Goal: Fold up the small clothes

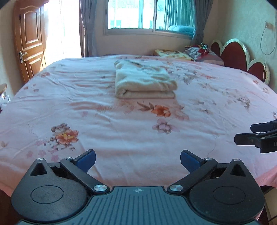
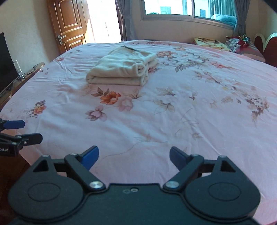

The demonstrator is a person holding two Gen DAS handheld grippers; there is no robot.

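Lying folded garment (image 1: 144, 79), crosswise on bed (image 1: 121, 135)

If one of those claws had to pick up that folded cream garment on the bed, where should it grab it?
Probably the rounded fold edge of the folded cream garment, the side nearest the grippers. The layers stack there, so open jaws coming in low from the near side could pinch the whole bundle. The right gripper already faces it, open and empty.

- Bright daylight from the window (image 1: 148, 15) and the doorway beside the wooden door (image 1: 29, 41), both blown out to white glare.
- Soft, even light across the pink bedsheet (image 1: 121, 131); faint shadows only.
- Slight blur throughout, mild haze.
- Strong fisheye bending at edges, dark corners at top.
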